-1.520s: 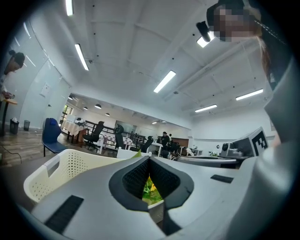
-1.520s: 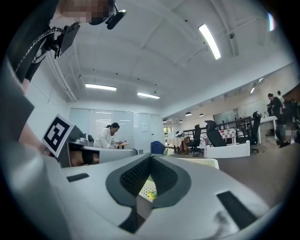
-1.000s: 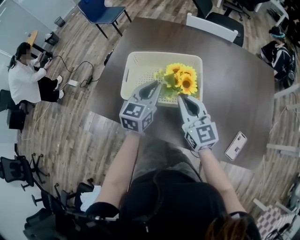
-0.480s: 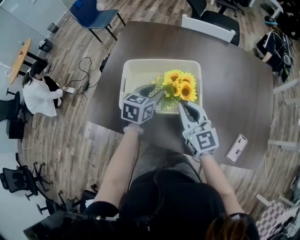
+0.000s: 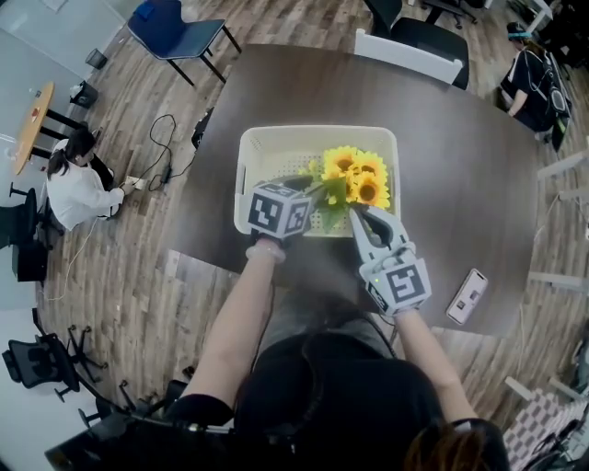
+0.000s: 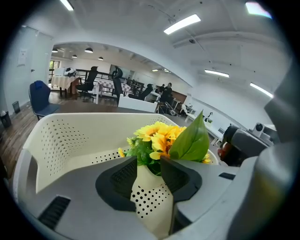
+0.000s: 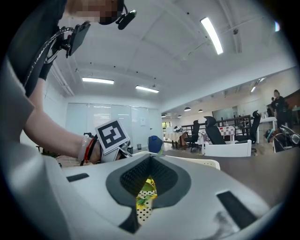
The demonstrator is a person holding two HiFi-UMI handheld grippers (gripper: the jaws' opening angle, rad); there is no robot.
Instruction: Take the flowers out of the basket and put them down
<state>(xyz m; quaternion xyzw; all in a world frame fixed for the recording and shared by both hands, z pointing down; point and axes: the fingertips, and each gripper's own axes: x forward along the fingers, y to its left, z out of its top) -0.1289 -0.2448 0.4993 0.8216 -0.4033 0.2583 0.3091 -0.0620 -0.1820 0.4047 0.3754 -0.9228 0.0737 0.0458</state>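
A bunch of yellow sunflowers (image 5: 355,175) with green leaves stands in the right half of a cream perforated basket (image 5: 267,152) on the dark round table (image 5: 460,184). My left gripper (image 5: 309,189) reaches over the basket's near wall to the left side of the bunch. In the left gripper view its jaws (image 6: 149,161) stand open, with the flowers (image 6: 157,136) and a big leaf (image 6: 192,140) just beyond the tips and nothing pressed between the pads. My right gripper (image 5: 361,213) hovers at the basket's near rim under the flowers, its jaws (image 7: 149,161) shut and empty.
A phone (image 5: 463,296) lies near the table's front right edge. A white chair (image 5: 405,55) stands at the far side and a blue chair (image 5: 175,23) at the upper left. A person (image 5: 78,189) sits on the floor to the left.
My left gripper has moved forward and right into the basket, up to the flowers, and its jaws have spread apart. The right gripper has barely shifted.
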